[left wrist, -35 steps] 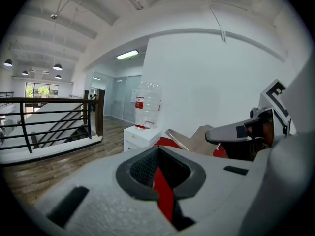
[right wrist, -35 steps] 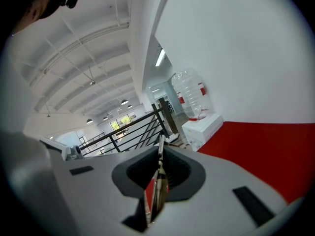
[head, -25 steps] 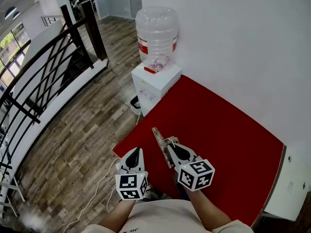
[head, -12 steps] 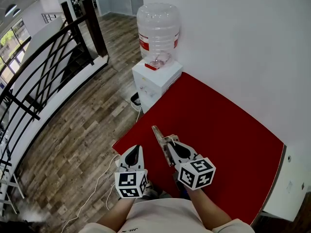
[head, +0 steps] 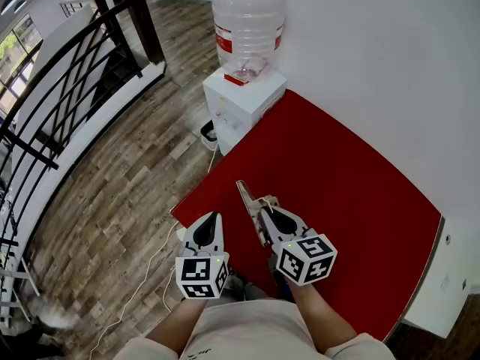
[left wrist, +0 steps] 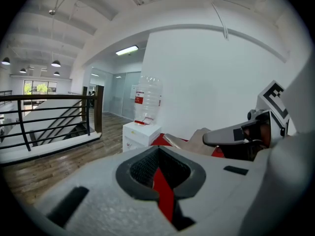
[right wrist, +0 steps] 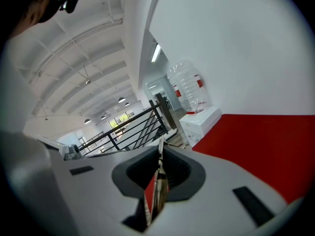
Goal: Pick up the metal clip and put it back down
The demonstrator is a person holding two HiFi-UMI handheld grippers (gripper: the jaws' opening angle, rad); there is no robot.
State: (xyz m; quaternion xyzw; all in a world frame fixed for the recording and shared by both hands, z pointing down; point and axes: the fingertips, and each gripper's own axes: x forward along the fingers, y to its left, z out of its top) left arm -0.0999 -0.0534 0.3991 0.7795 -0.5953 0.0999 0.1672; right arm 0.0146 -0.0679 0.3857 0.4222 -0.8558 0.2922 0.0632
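My right gripper (head: 264,214) is shut on the metal clip (head: 248,204), a long thin silvery piece that sticks forward and to the left out of the jaws, just above the red tabletop (head: 352,193). In the right gripper view the clip (right wrist: 159,173) stands edge-on between the closed jaws. The left gripper (head: 212,221) hovers beside the table's left corner, shut and holding nothing. From the left gripper view, the right gripper (left wrist: 231,134) with the clip (left wrist: 173,140) shows to the right.
A white water dispenser (head: 241,107) with a clear bottle (head: 246,21) stands at the table's far left corner. A white wall (head: 390,73) runs behind. Left of the table lie a wooden floor (head: 127,193), a black railing (head: 64,81) and a white cable (head: 154,272).
My right gripper has sunk a little toward the red tabletop with the clip still in it. The left gripper has kept its place.
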